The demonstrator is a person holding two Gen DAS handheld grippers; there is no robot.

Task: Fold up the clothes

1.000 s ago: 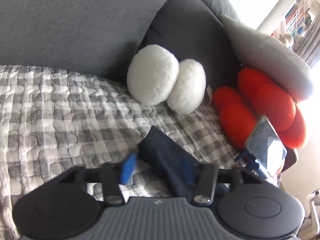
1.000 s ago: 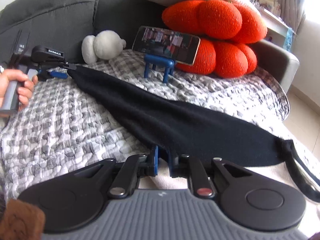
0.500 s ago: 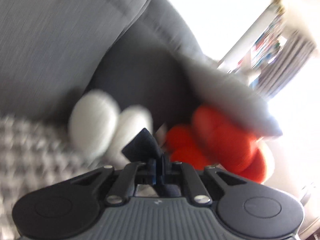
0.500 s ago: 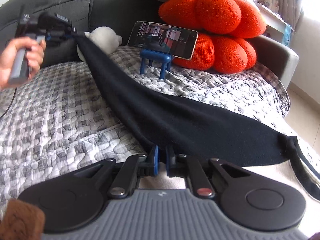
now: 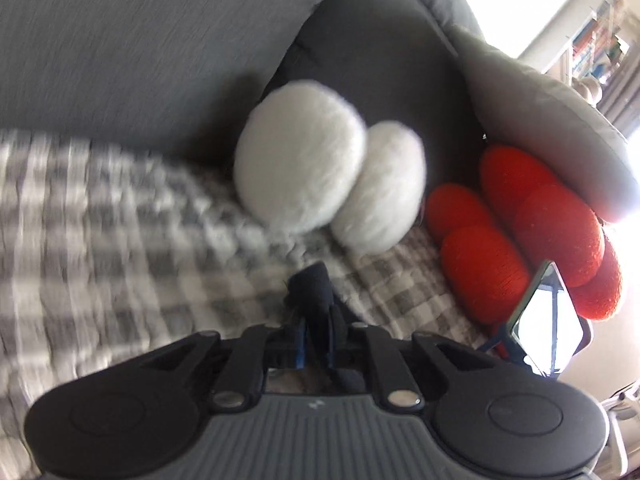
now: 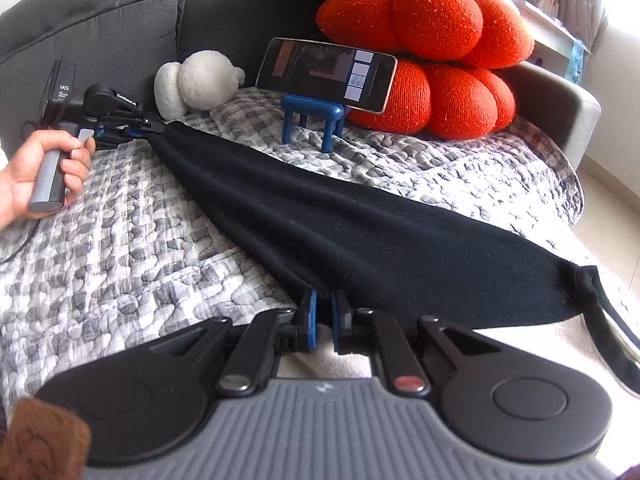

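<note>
A black garment [image 6: 360, 236] stretches in a long band across the checked quilt [image 6: 120, 248] on a sofa. My right gripper [image 6: 325, 312] is shut on its near edge at the bottom of the right wrist view. At the far left, my left gripper [image 6: 150, 128], held by a hand [image 6: 36, 176], is shut on the garment's other end. In the left wrist view the left gripper [image 5: 316, 336] pinches a dark bunch of the garment [image 5: 312, 284] just above the quilt [image 5: 100, 240]. A black strap [image 6: 616, 340] trails from the garment's right end.
A phone [image 6: 326, 74] rests on a small blue stand [image 6: 312, 114] behind the garment. A white plush toy [image 6: 200, 82] and an orange pumpkin cushion [image 6: 432, 52] lean against the grey sofa back [image 6: 100, 20]. A brown furry object [image 6: 40, 440] sits at the bottom left.
The left gripper shut on the garment's end, lifted it high, and has now come back down close to the quilt. The right gripper kept its hold and barely moved.
</note>
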